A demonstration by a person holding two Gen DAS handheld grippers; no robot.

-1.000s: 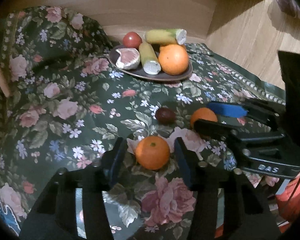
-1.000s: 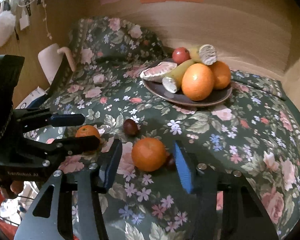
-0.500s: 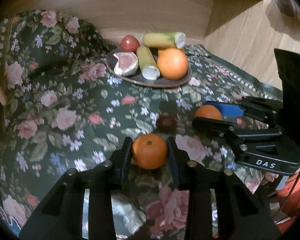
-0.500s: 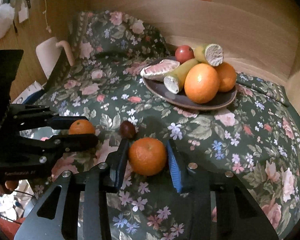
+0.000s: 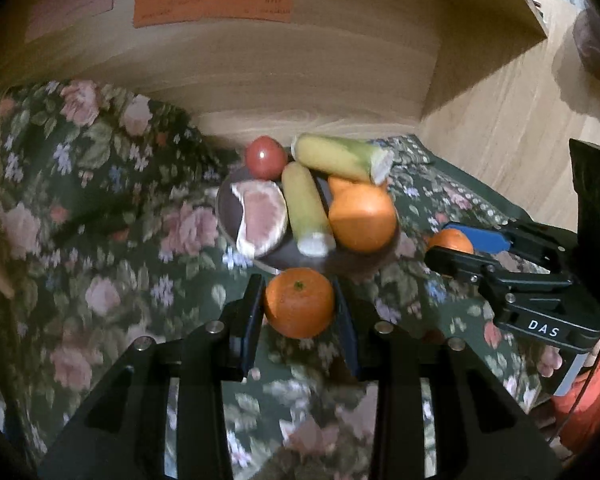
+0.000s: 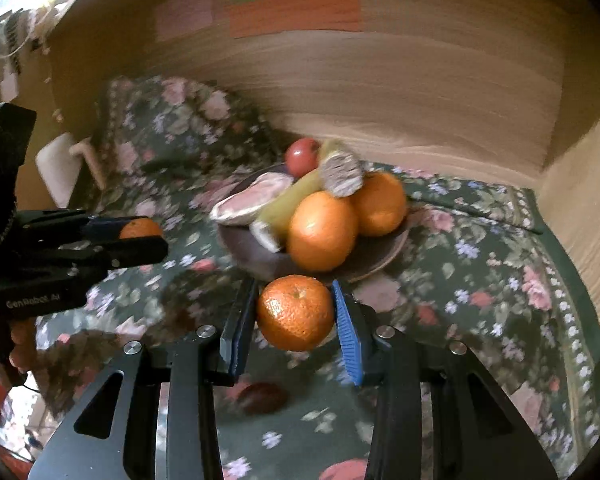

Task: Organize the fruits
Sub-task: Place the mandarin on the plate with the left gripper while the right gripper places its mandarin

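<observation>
Two hand-held grippers each clamp a small orange fruit above a dark floral tablecloth [image 5: 100, 208]. Left gripper [image 5: 300, 308] has narrowed its black fingers within the last second, and they now press both sides of a mandarin [image 5: 299, 303], green stem scar facing up. Right gripper [image 6: 294, 314], with blue pads, has closed likewise and grips a second mandarin [image 6: 295, 313] the same way. In the left wrist view, the right gripper shows at the right edge with its fruit between the fingertips; in the right wrist view, the left gripper shows at the left edge in mirror fashion.

Just beyond both mandarins sits a dark plate [image 6: 384, 252] piled with fruit: a large orange [image 6: 322, 232], another orange [image 6: 380, 204] behind it, a red tomato [image 5: 264, 157], a peeled pomelo wedge [image 5: 262, 220], and two yellow-green corn pieces [image 5: 306, 210] laid across the middle. A small dark fruit [image 6: 262, 398] lies on the cloth below the right gripper. Wooden panels rise behind the plate, bearing an orange paper note [image 5: 212, 2].
</observation>
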